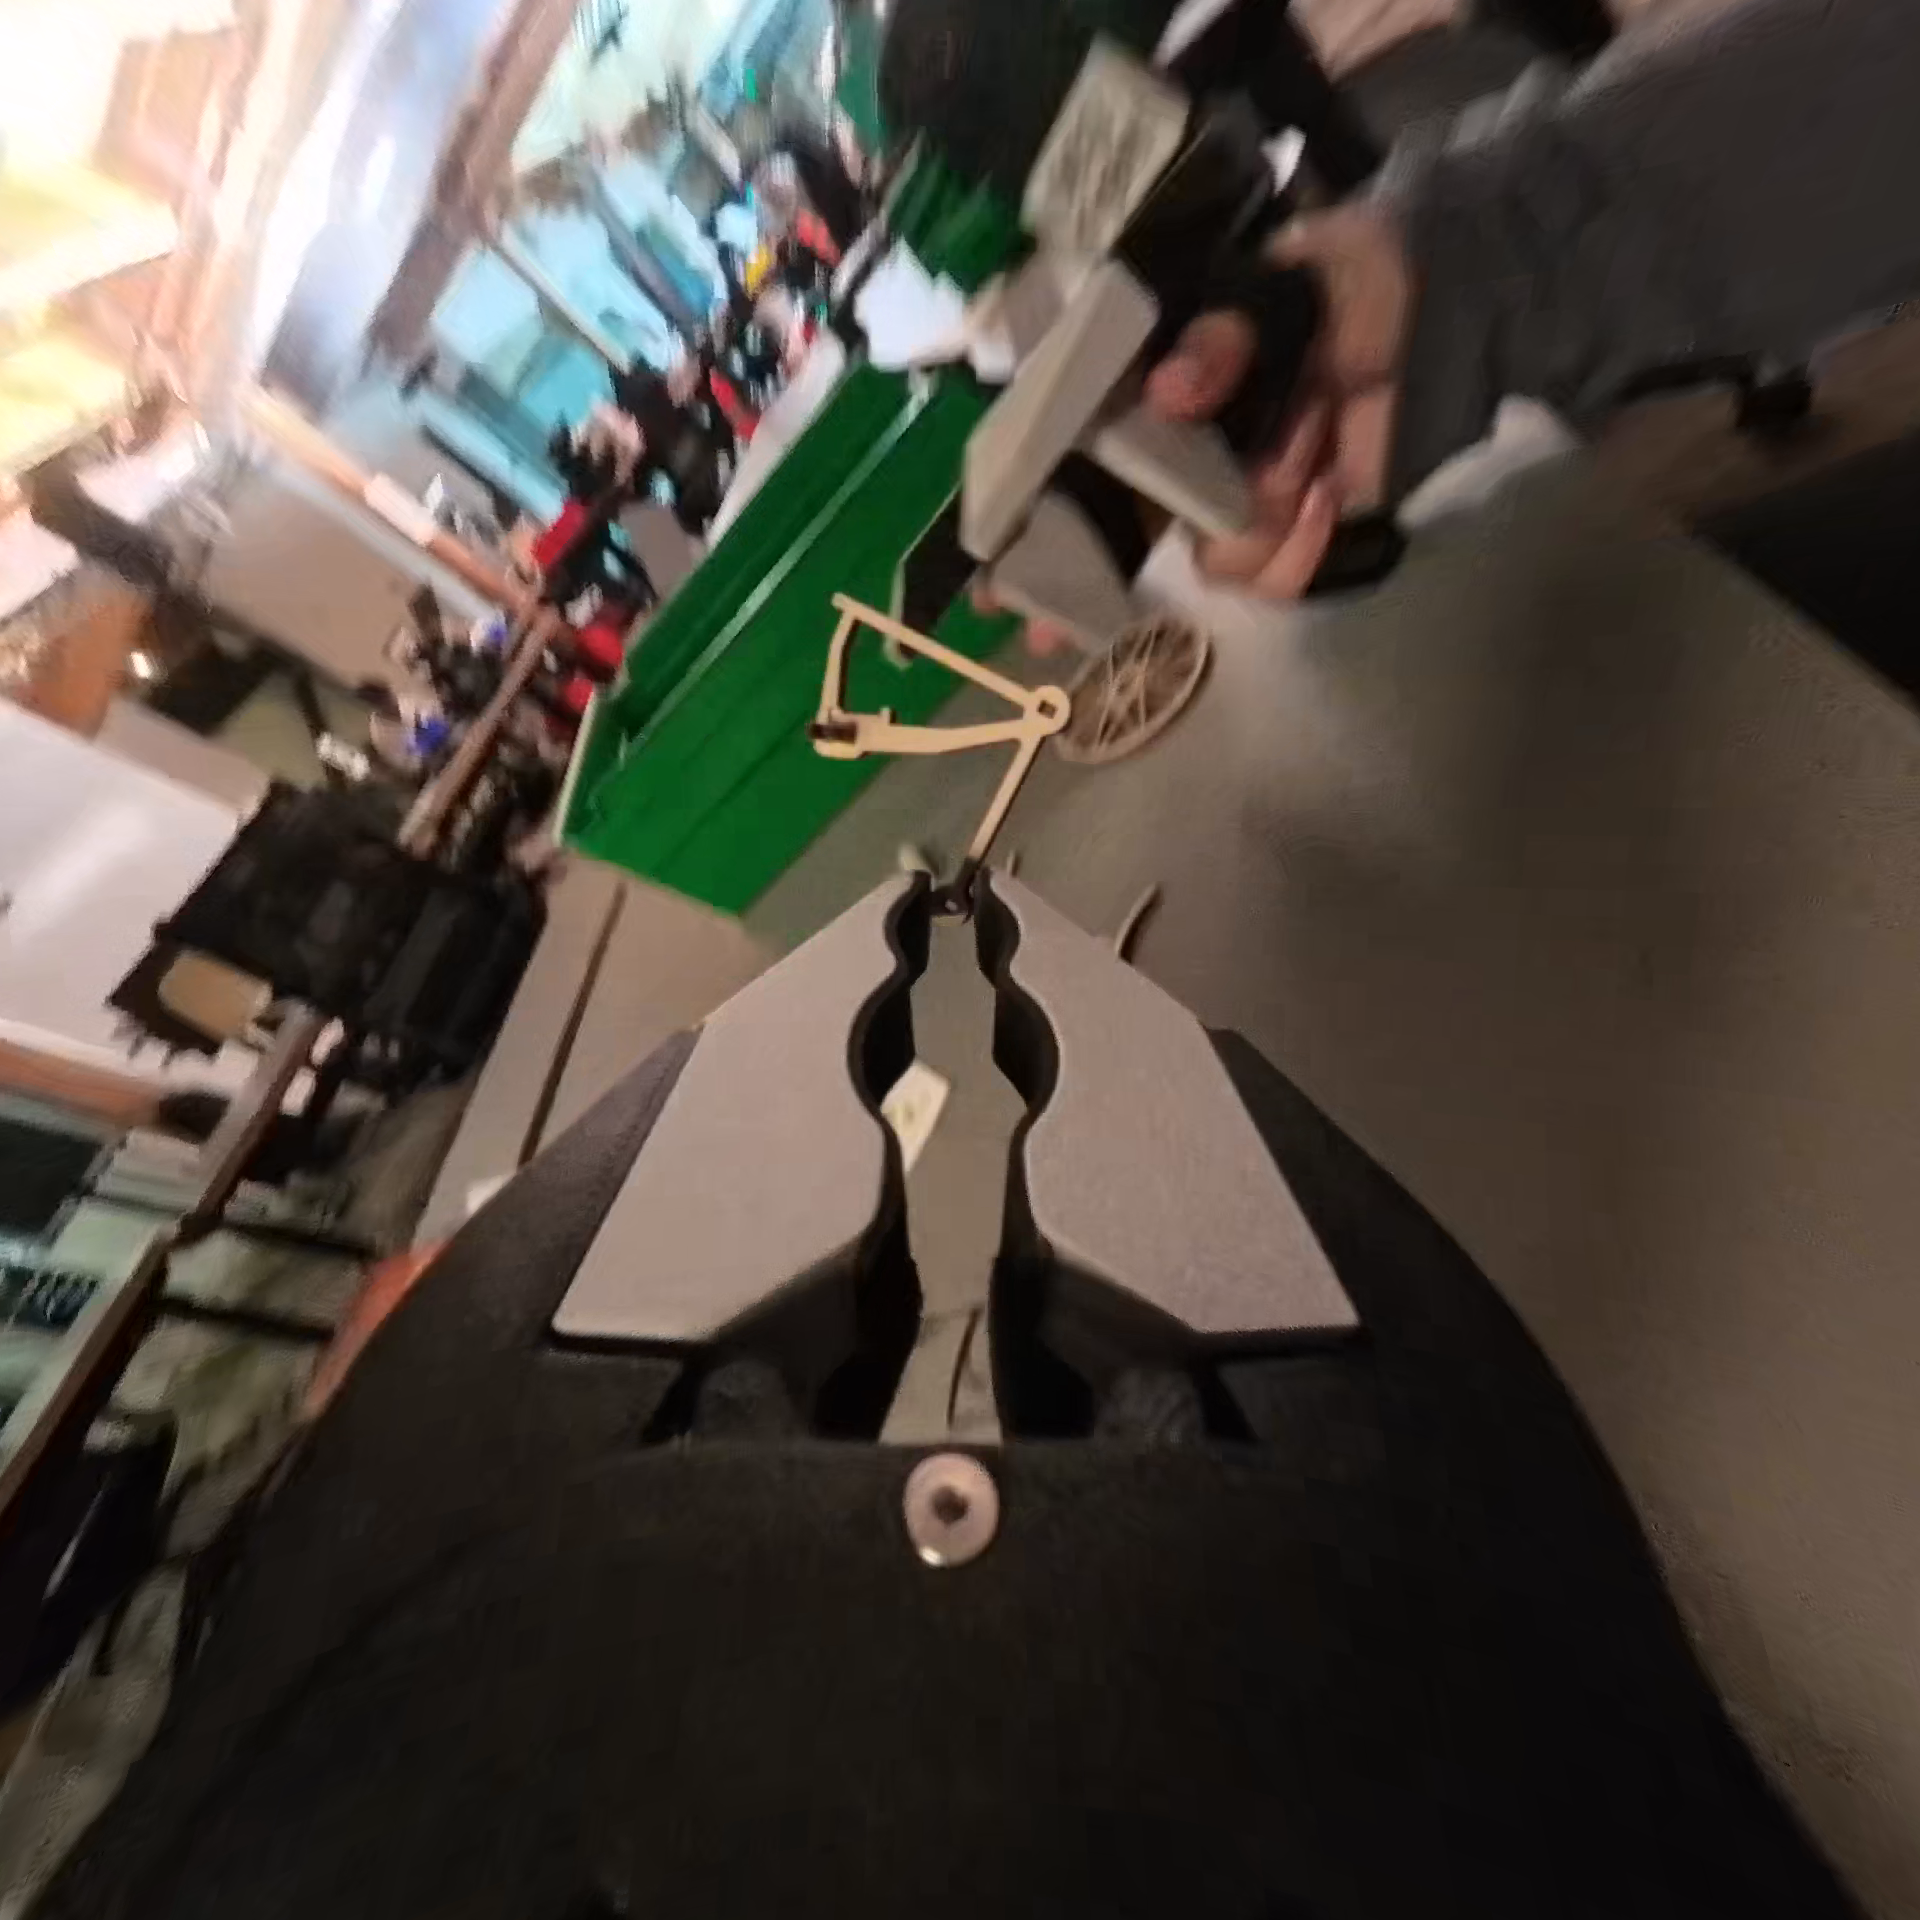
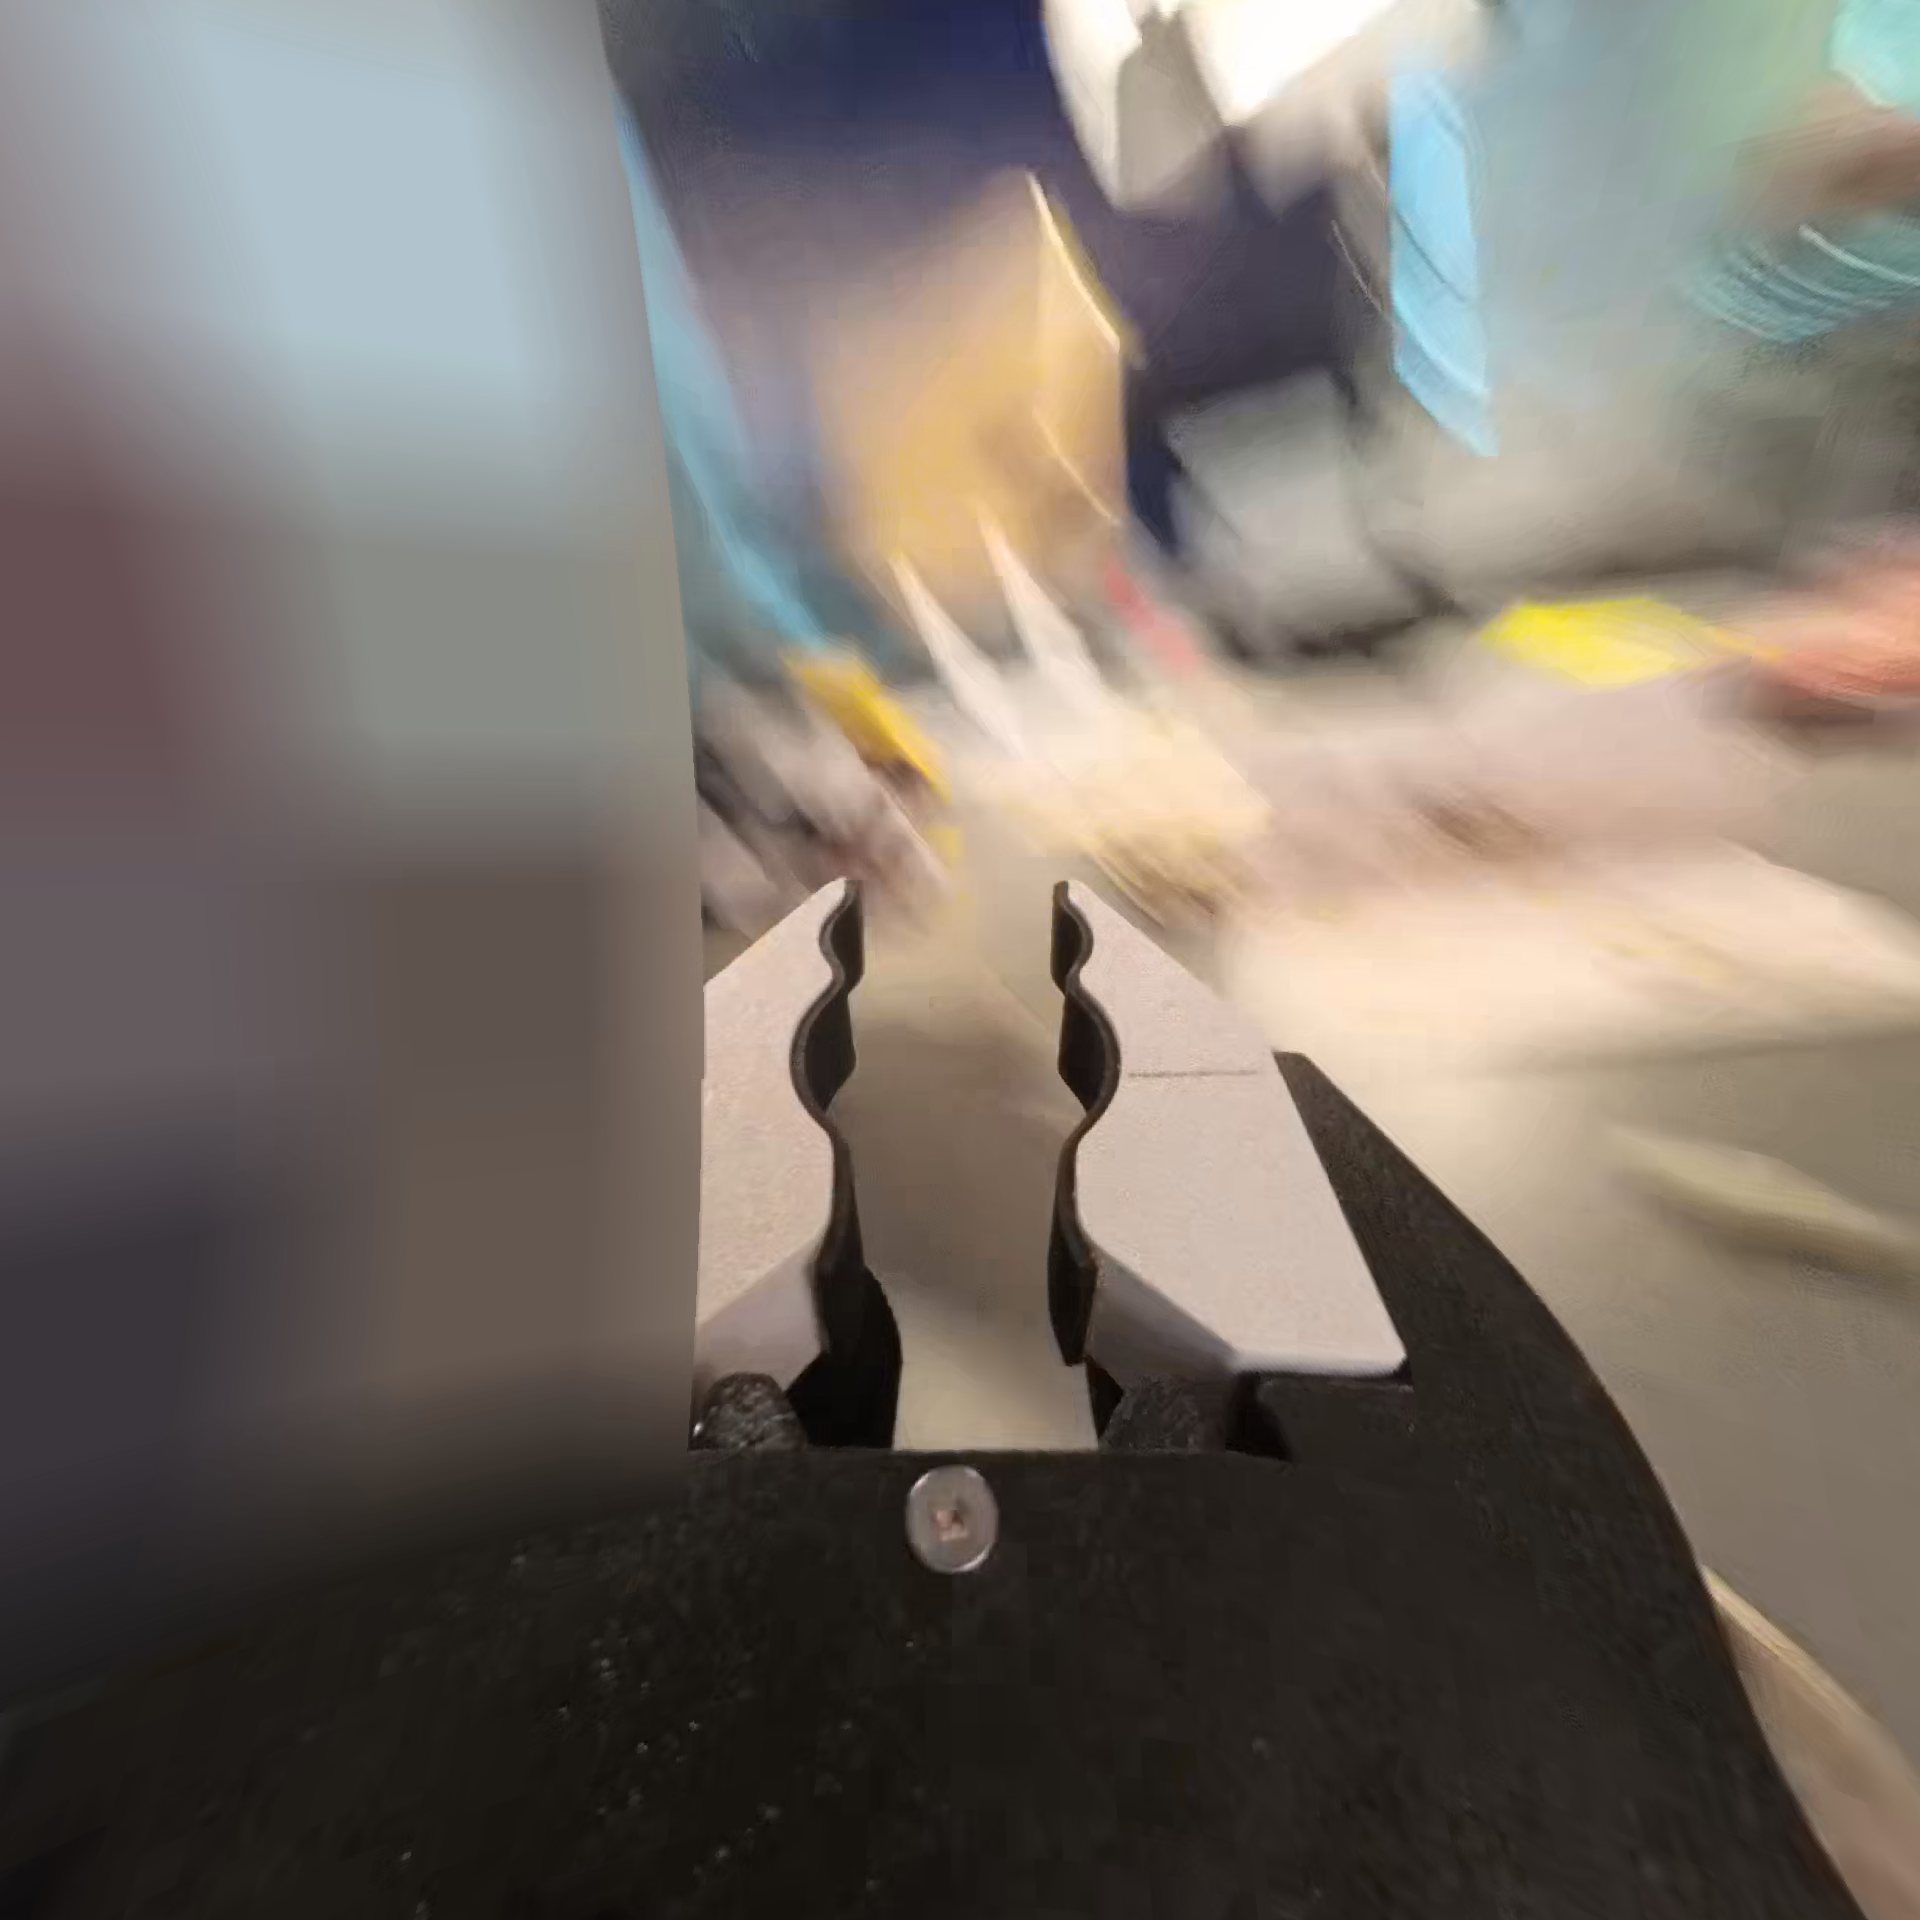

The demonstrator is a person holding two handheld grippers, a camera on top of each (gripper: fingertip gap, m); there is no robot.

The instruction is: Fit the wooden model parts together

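Observation:
In the left wrist view my left gripper [image 1: 948, 883] is shut on the end strut of a thin, pale wooden bicycle-frame part [image 1: 1044, 712] and holds it up above the grey table [image 1: 1455, 935]. A round spoked wooden wheel [image 1: 1138, 691] lies on the table just beyond the frame. A hand [image 1: 1340, 343] holds the right gripper farther off, and its grey fingers [image 1: 1049, 416] point towards the frame. In the right wrist view my right gripper [image 2: 956, 894] is open and empty. The scene ahead of it is smeared by motion blur.
An open green box [image 1: 748, 675] stands on the table to the left, behind the frame. A small pale piece [image 1: 920, 1117] shows on the table through the gap between my left fingers. Blurred room clutter fills the far left. Left tips to right tips: about 6 cm. From either gripper's tips it is about 15 cm to the small pale piece [image 1: 920, 1117].

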